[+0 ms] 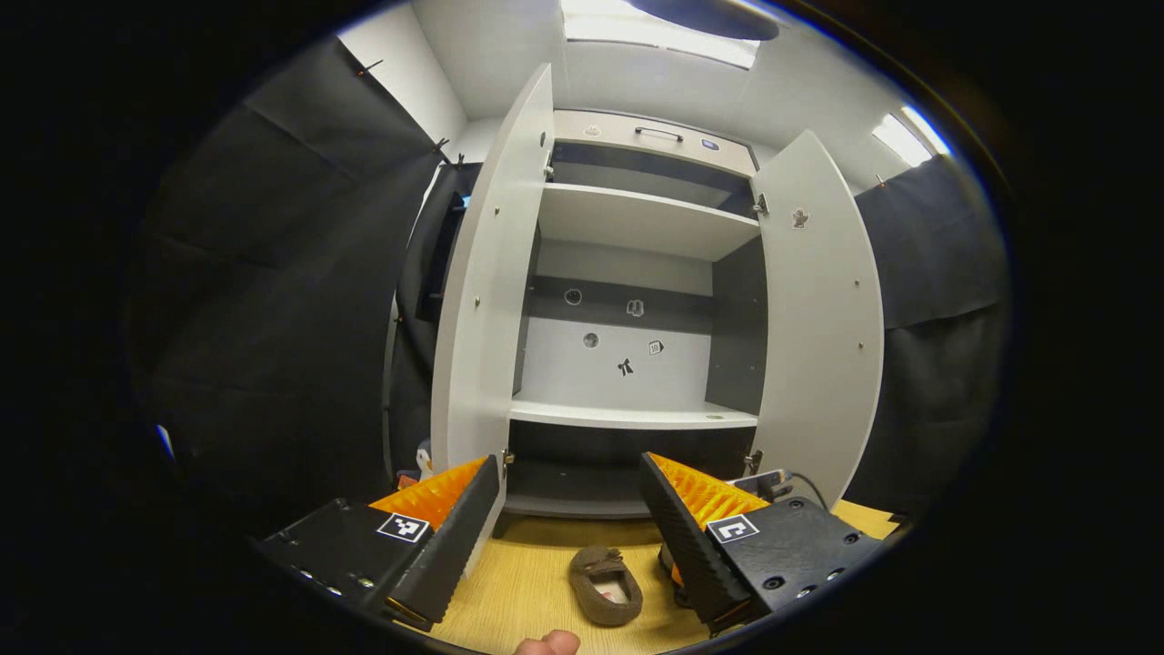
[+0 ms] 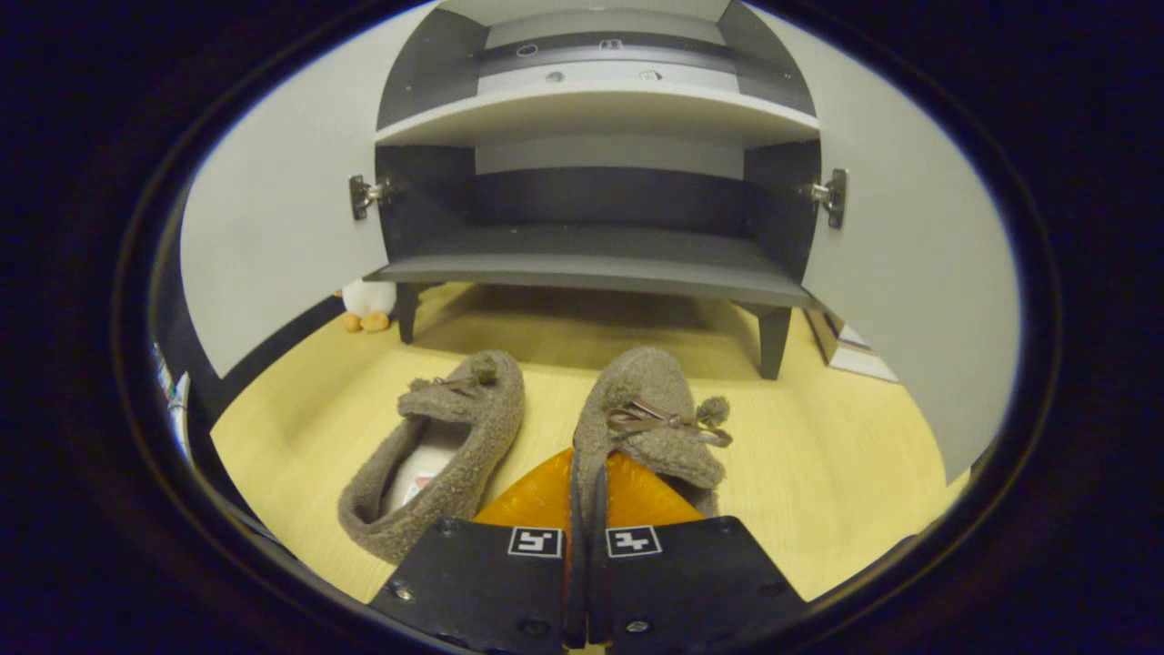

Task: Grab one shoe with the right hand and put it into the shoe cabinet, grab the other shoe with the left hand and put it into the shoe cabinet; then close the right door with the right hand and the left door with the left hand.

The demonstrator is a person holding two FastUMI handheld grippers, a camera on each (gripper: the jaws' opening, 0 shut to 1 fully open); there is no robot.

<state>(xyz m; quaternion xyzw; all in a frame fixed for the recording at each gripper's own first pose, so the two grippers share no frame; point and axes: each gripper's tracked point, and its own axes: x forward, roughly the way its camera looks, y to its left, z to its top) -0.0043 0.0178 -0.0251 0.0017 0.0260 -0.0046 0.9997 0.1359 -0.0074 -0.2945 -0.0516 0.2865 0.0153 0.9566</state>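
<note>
**Right gripper clamped on first slipper, cabinet waiting open**

In the left gripper view, we held the left gripper (image 1: 568,518) wide open and empty, raised in front of the shoe cabinet (image 1: 637,273). Both cabinet doors stood open, the left door (image 1: 491,291) and the right door (image 1: 818,318) swung outward. One slipper (image 1: 605,584) lay on the wooden floor (image 1: 527,582) just in front of the cabinet's base, below our open fingers.

In the right gripper view, we had the right gripper (image 2: 582,491) closed almost fully, its fingers pinching the heel rim of the right-hand slipper (image 2: 650,409), which pointed toward the cabinet's bottom shelf (image 2: 591,259). The other slipper (image 2: 446,437) lay just beside it, farther from the cabinet's right door (image 2: 909,300). A plush toy (image 2: 364,305) sat by the cabinet's left leg.

We judged the grip thin: only soft fleece edge was caught, so the slipper could sag or slip out on the lift. Its drooping toe might also catch the shelf's front edge, or nudge its neighbour aside.
</note>
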